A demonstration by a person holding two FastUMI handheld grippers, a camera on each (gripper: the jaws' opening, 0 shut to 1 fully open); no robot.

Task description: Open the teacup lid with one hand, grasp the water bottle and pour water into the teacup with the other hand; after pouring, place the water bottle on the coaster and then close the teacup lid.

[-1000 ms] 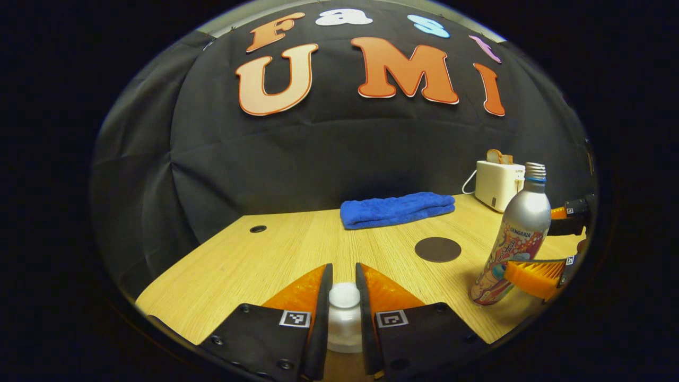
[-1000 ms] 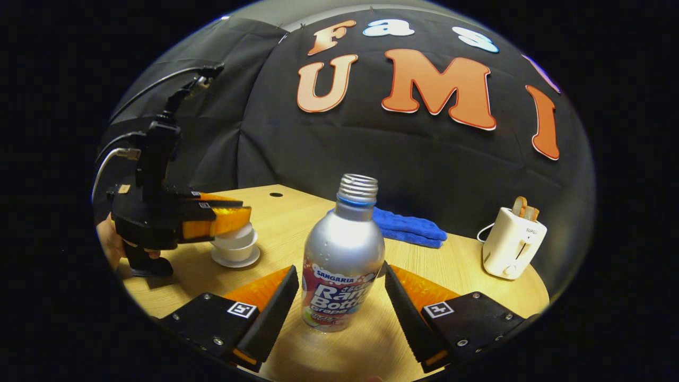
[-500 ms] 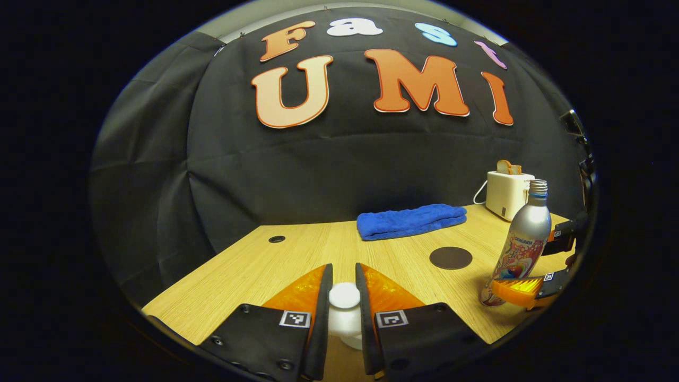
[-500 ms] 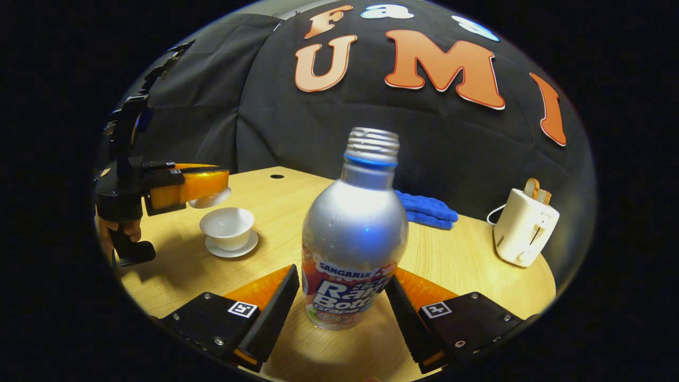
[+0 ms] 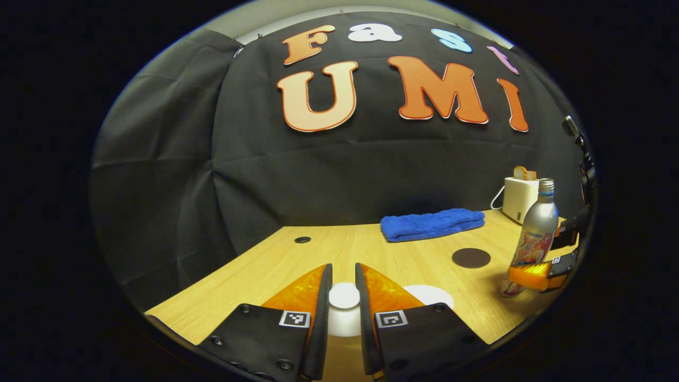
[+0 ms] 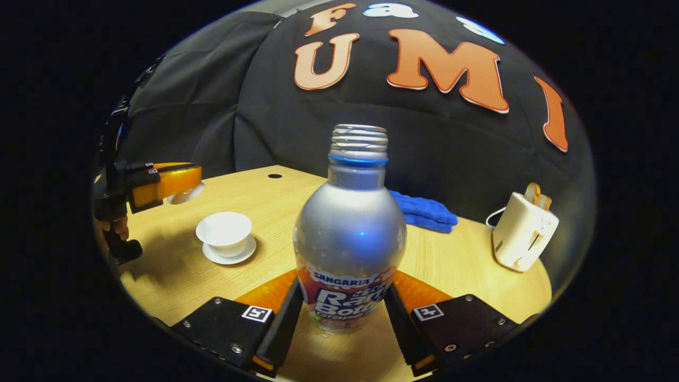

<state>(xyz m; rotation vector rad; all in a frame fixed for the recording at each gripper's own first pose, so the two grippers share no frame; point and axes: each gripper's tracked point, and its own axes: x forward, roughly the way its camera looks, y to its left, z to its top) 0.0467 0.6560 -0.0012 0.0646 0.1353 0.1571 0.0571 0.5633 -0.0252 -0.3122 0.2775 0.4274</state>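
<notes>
Bottle (image 6: 350, 233) at centre of the right gripper view, upright, uncapped, clamped low on the label band by the right hand-held gripper (image 6: 342, 289), one finger against each side; base on the table (image 6: 467, 265) or barely off it, cannot tell which

Lid (image 5: 344, 295) pinched by its knob in the left hand-held gripper (image 5: 344, 268), held in the air at the left edge of the right gripper view, up and left of the open cup (image 6: 224, 231) on its saucer (image 6: 228, 257)

Coaster (image 5: 471, 258) bare, right of centre in the left gripper view, between cup and bottle

Risks from here, as judged:
- Low grip on a tall, smooth, rounded body: likely to pivot or slide between the fingers once tipped, sending the stream wide of the cup
- Open neck: a quick swing leftward toward the cup could slosh water onto the table before the mouth is over the rim
- Small cup, wide bottle: too steep a tilt could overfill it or splash onto the saucer
- Light cup on a loose saucer: a knock from the bottle neck or a finger could shift or topple it
- Lid parked close above the cup: possibly in the bottle's way; a bump could jar the small knob out of the pinch and drop the lid
- Afterwards, an off-centre landing on the coaster could leave the bottle rocking on its edge
</notes>
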